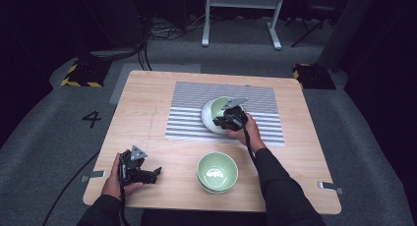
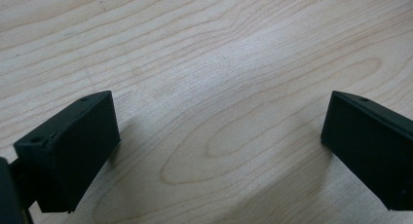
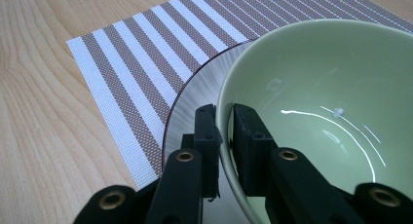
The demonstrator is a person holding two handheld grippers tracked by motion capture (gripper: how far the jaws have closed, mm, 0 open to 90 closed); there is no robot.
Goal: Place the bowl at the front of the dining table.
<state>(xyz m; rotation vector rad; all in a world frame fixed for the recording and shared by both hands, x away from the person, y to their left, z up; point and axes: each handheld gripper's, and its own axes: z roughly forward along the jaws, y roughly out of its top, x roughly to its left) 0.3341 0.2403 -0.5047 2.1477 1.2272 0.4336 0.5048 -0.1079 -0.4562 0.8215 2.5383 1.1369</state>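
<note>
On the striped placemat [image 1: 196, 96], toward its middle, a green bowl [image 1: 214, 112] is held tilted; its rim is pinched by the right gripper [image 3: 225, 136], one jaw inside the bowl, the other outside vs. its white wall. Rim is thus seated between the jaws, pressed tight. Near side of the mat, on bare table [image 1: 147, 88], a second green bowl [image 1: 217, 172] is stacked. Left of that, the left gripper [image 1: 156, 173] is kept w/ jaws spread wide, nothing between.

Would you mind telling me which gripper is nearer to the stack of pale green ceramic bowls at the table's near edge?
Neither clearly. The left gripper hovers over bare wood to the stack of green bowls's left; the right gripper is beyond it, clamped on the tilted green bowl on the striped placemat.
</note>
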